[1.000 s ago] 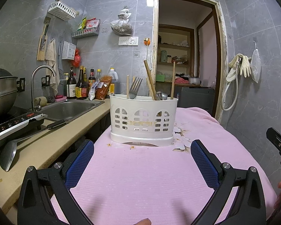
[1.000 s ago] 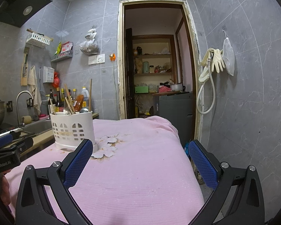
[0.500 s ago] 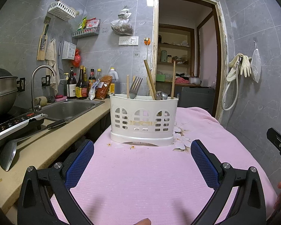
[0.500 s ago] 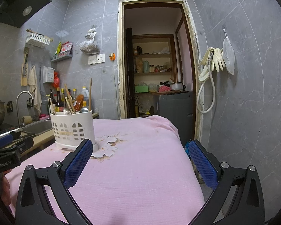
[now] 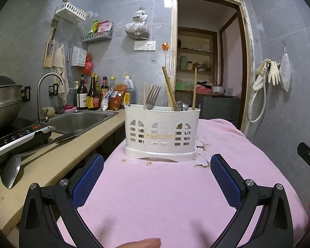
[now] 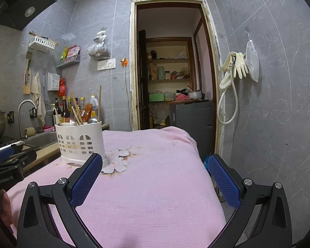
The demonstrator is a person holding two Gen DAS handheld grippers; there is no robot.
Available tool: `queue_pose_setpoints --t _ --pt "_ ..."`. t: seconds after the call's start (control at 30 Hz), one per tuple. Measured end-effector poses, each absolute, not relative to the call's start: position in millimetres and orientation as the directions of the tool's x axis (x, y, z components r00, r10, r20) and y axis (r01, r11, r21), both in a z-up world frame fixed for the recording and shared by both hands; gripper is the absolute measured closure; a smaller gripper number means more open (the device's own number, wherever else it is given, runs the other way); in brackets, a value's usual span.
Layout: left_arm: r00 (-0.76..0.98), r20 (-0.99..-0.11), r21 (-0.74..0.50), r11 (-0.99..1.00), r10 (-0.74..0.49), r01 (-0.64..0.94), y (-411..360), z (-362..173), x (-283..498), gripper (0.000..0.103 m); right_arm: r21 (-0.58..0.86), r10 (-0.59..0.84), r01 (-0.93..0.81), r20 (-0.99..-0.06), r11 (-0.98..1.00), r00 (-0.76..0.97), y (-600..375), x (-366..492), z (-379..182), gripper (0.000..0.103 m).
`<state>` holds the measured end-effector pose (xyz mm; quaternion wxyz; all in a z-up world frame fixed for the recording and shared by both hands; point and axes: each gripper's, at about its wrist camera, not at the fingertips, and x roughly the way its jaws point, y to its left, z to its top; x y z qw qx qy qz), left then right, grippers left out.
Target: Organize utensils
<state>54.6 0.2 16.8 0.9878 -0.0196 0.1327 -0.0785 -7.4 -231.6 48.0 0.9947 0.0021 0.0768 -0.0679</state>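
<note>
Standing at twelve o'clock on the pink ribbed cloth [image 5: 155,196], a white perforated plastic caddy [image 5: 161,132] holds a steel fork [image 5: 153,97] and wooden chopsticks [image 5: 169,86]; both the left gripper [image 5: 155,184] and the right gripper [image 6: 155,181] have mesh-padded fingers spread, empty.

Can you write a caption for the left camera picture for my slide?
Open left gripper faces a white caddy holding a fork and chopsticks on a pink cloth.

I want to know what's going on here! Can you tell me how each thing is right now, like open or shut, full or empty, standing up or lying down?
Left gripper: open, empty.
Right gripper: open, empty.
Utensil holder: upright on the pink cloth, holding utensils.
Fork: standing in the holder, tines up.
Chopsticks: standing, leaning.
Doorway: open.
Tap: no water running.
</note>
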Motion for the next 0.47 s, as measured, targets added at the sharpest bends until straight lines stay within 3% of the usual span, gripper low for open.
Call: queue_pose_setpoints --t 0.47 --pt "0.948 -0.27 -0.061 0.986 -0.169 0.158 1.7 16.6 56.8 0.002 -0.013 -0.127 0.127 -0.157 0.992 0.979 -225.3 -14.0 50.0 0.0"
